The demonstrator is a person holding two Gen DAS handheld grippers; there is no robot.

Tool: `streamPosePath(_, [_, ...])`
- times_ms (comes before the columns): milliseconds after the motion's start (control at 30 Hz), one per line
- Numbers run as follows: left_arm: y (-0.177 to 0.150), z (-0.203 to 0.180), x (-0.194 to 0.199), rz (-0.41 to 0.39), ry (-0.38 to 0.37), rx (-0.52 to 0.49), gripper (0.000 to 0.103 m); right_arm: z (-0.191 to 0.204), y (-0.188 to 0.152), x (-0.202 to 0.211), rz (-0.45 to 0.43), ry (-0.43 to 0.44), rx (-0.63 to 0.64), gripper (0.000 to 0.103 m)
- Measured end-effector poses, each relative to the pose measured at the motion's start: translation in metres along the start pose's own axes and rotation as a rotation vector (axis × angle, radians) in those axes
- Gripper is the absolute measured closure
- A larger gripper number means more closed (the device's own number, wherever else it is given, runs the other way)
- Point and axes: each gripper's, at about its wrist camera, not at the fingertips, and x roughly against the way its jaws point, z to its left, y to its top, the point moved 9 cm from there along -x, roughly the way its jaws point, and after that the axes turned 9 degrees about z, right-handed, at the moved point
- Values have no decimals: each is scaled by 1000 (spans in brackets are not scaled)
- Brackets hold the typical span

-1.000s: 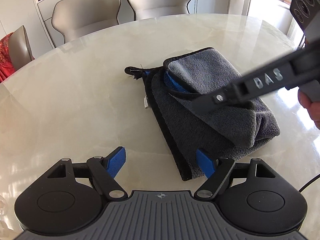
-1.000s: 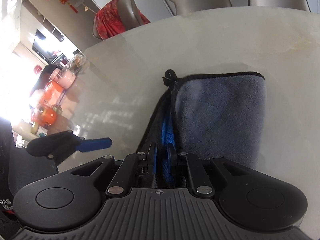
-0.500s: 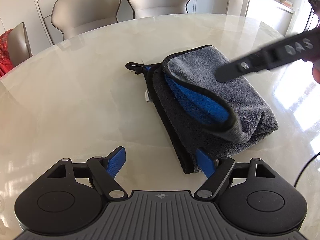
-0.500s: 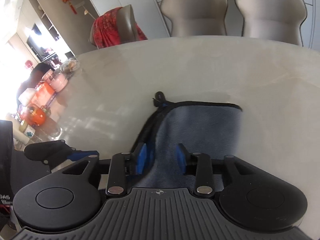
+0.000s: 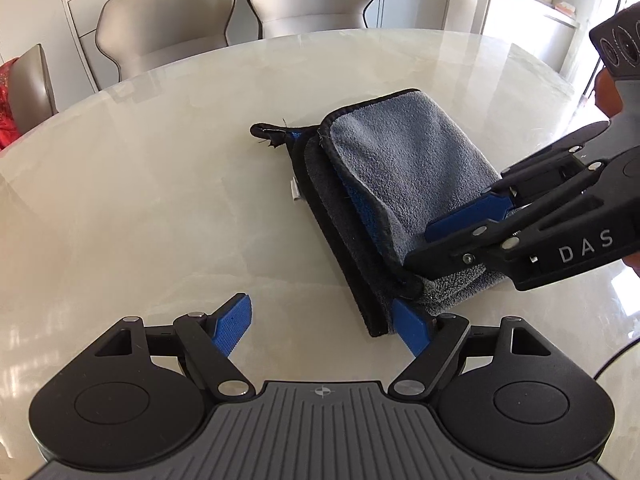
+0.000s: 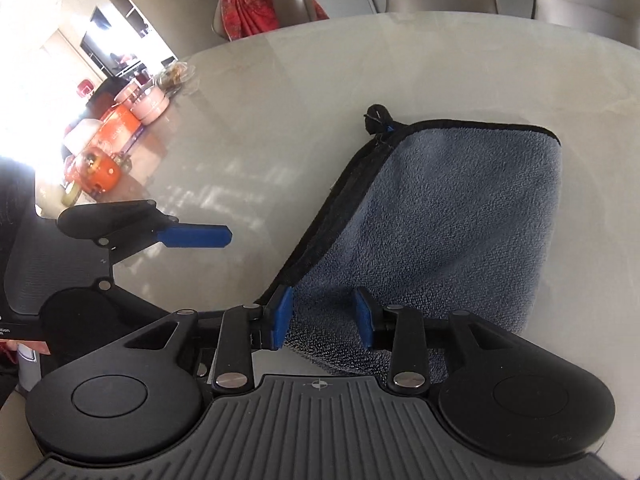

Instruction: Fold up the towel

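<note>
A grey towel (image 5: pixel 404 168) with black trim and a blue inner side lies folded in layers on the marble table (image 5: pixel 160 184). It also shows in the right wrist view (image 6: pixel 452 216). My left gripper (image 5: pixel 324 324) is open and empty just in front of the towel's near corner, its right finger beside the black edge. My right gripper (image 6: pixel 322 316) is open, low over the towel's near end, with the fabric between and under its fingers. It also shows in the left wrist view (image 5: pixel 460 236), coming in from the right.
Beige chairs (image 5: pixel 168 28) stand along the far side of the table. A chair with a red cloth (image 6: pixel 260 4) stands at the far left. Pink and orange containers (image 6: pixel 120 120) sit beyond the table's left edge.
My right gripper opened and let go of the towel's top layer, which now lies flat. It pulled back and came down again at the towel's near end. My left gripper stayed put.
</note>
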Motion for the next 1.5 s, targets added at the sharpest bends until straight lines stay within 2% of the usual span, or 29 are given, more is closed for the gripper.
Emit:
streamPosePath(200, [2, 4, 6, -7, 16, -19, 22, 3, -5, 2, 17, 11, 32, 67])
streamPosePath(333, [8, 13, 7, -4, -30, 43, 22, 10, -11, 3, 31, 24, 66, 67])
streamPosePath(533, [23, 14, -2, 21, -73, 64, 22, 7, -19, 9, 22, 42, 48, 67])
streamPosePath(667, [37, 20, -5, 6, -142, 148, 22, 3, -24, 12, 14, 54, 25, 67])
streamPosePath(733, [42, 23, -7, 6, -205, 198, 22, 2, -25, 13, 9, 59, 19, 67])
streamPosePath(833, [48, 13, -9, 11, -324, 212, 23, 2, -26, 12, -2, 61, 22, 67])
streamPosePath(967, [56, 1, -7, -24, -421, 214, 32, 1, -28, 13, -18, 64, 17, 67])
streamPosePath(1100, [58, -8, -17, 14, -413, 203, 45, -1, -30, 14, -27, 78, 7, 67])
streamPosePath(1200, [58, -9, -21, 29, -395, 214, 45, -2, -30, 14, -29, 84, 1, 67])
streamPosePath(1300, [57, -5, -22, 34, -425, 285, 45, -3, -30, 15, -34, 89, -3, 67])
streamPosePath(1367, [58, -4, -22, 36, -436, 299, 46, -4, -31, 15, -37, 91, -6, 67])
streamPosePath(1500, [57, -4, -20, 40, -415, 309, 58, -4, -32, 16, -41, 93, -7, 67])
